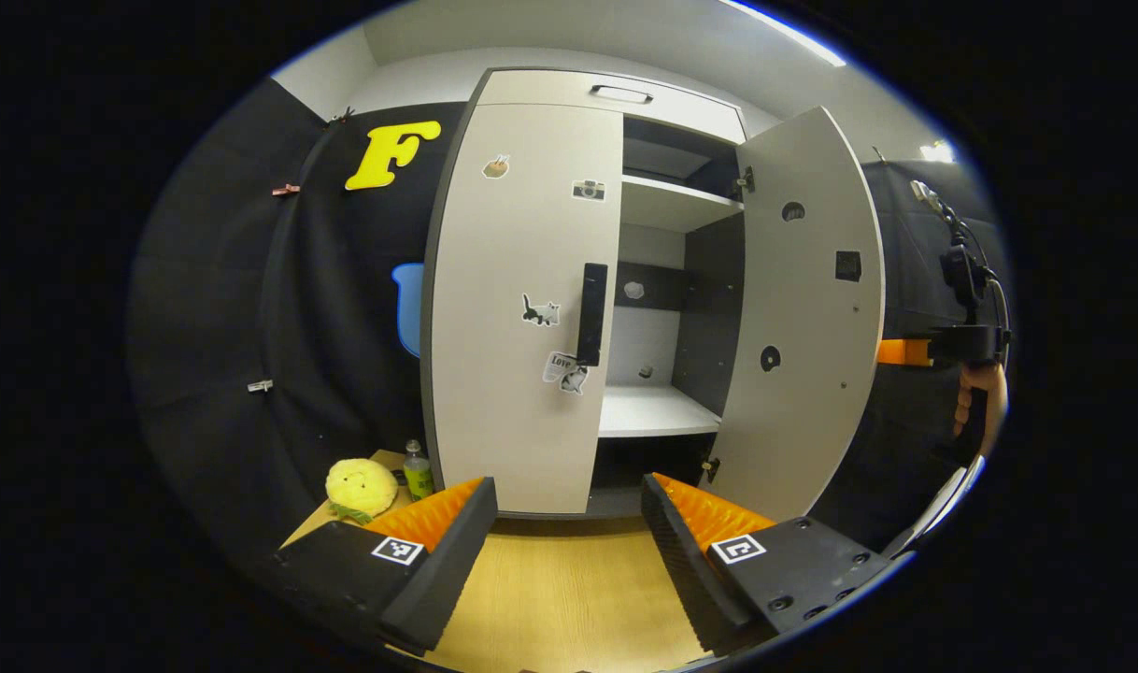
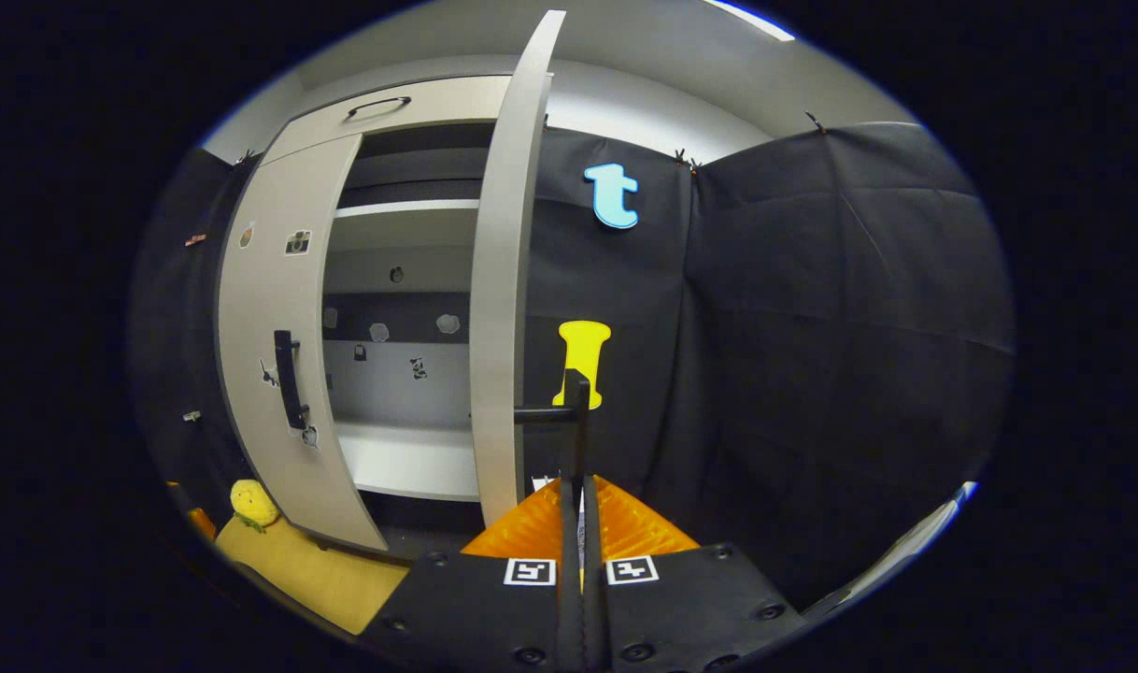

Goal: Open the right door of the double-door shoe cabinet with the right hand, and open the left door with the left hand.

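The tall grey double-door shoe cabinet [image 1: 550, 280] stands on the wooden worktop [image 1: 569, 598]. Its right door [image 1: 803, 308] is swung wide, with the right claw [image 2: 578, 523] clamped on its black handle [image 2: 574, 411]. The left door [image 1: 522, 308] is shut; it's a stiff hinged panel that probably swings easily, so grab its black vertical bar handle [image 1: 591, 313]. The left claw [image 1: 569, 533] is spread apart, well short of it.

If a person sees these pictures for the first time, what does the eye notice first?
First, the shoe cabinet: its right door stands wide open, showing pale shelves, while the left door is shut. In the right gripper view, the right gripper is closed on the right door's handle. The left gripper is open, in front of the left door.
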A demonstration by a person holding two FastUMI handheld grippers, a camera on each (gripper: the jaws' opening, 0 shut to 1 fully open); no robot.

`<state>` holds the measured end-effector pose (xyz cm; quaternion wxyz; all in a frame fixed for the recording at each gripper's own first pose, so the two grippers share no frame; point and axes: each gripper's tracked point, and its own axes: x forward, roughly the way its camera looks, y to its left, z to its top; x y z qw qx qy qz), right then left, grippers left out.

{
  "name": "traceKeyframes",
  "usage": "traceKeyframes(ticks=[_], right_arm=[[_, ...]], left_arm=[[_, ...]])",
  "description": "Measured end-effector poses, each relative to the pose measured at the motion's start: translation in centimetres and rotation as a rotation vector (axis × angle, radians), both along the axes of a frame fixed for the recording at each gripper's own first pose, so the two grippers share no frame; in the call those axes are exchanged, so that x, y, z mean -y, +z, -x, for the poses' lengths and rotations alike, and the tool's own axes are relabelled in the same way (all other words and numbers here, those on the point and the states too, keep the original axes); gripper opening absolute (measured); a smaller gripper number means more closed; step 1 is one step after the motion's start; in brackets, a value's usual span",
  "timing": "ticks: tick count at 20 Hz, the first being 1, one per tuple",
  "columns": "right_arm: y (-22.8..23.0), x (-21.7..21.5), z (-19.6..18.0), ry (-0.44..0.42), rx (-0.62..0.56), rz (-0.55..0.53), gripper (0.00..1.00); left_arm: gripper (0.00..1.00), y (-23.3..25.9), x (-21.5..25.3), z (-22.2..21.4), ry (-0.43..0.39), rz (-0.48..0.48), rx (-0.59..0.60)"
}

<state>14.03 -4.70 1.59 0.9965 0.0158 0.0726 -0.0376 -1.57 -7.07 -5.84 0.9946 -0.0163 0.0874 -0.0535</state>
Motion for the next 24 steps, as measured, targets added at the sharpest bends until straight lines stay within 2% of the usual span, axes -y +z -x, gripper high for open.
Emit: traceKeyframes(ticks=[1, 4, 5, 8, 16, 21, 24], right_arm=[[0.0, -0.9, 0.4, 0.022, -0.004, -0.044, 0.08], [0.6, -0.7, 0.0, 0.021, 0.003, 0.051, 0.08], [0.4, -0.6, -0.4, 0.031, 0.006, 0.043, 0.05], [0.4, -0.4, 0.2, 0.018, 0.001, 0.070, 0.06], [-0.3, -0.7, 3.7, 0.010, 0.001, 0.099, 0.05], [-2.3, -3.3, 5.9, 0.076, -0.046, 0.079, 0.05], [-3.7, -6.0, 6.1, 0.141, -0.057, 0.031, 0.05]], left_arm=[[0.96, 0.0, 0.5, -0.1, -0.009, 0.000, 0.002], [0.96, 0.4, 2.0, -0.5, -0.036, 0.001, 0.008], [0.96, 0.6, 2.1, -0.4, -0.039, 0.000, 0.015], [0.96, 1.0, 2.9, -0.5, -0.045, -0.004, 0.025], [0.96, 2.2, 0.9, -2.7, 0.001, -0.058, 0.058], [0.94, 3.7, -2.0, -5.3, 0.069, -0.089, 0.095], [0.97, 4.7, -3.0, -6.9, 0.080, -0.102, 0.111]])
